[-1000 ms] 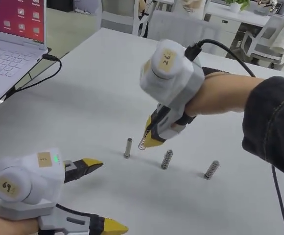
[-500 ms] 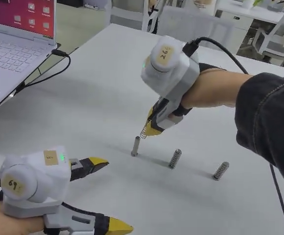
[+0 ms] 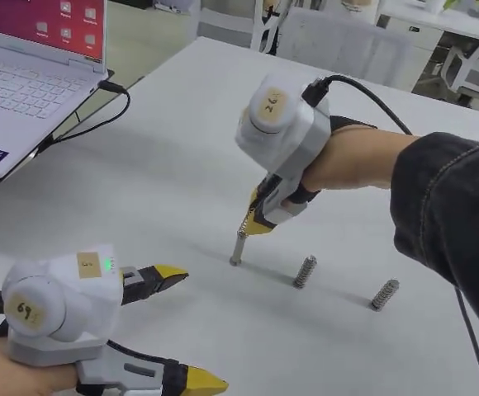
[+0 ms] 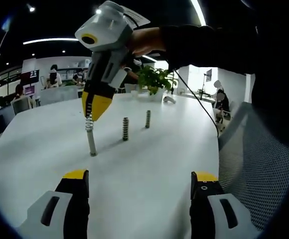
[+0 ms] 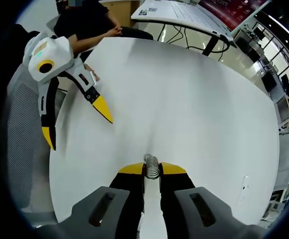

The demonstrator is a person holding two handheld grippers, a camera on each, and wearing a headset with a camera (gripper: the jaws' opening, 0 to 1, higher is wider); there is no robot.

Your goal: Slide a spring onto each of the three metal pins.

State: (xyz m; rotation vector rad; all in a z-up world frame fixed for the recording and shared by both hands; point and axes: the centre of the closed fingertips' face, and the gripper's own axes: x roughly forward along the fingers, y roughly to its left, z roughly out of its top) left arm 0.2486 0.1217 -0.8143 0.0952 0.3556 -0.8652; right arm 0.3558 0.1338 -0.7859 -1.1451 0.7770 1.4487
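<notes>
1. My right gripper (image 3: 252,221) is clamped on a spring (image 3: 243,224). In the right gripper view the coil sits pinched between the two yellow tips, its end poking out past them.
2. Here's the change: a second ago that spring hung beside the bare pin (image 3: 237,249), off to its right. Now it sits directly over the pin, its lower end at the pin's top.
3. The left gripper view confirms it: spring and bare pin form one upright line, meeting end to end. I cannot tell whether the coil has started down over the tip.
4. The right gripper points steeply down at the table (image 3: 182,115), with a black cable trailing off its back.
5. The second pin (image 3: 305,271) and the third pin (image 3: 383,294) stand in a row to the right of the bare pin, each wearing its spring, just as before.
6. My left gripper (image 3: 186,327) stays wide open and empty, low near the front of the table and well apart from the pins.
7. More of the laptop (image 3: 25,74) shows at top left than a second ago. That's my head camera shifting, not the laptop.
</notes>
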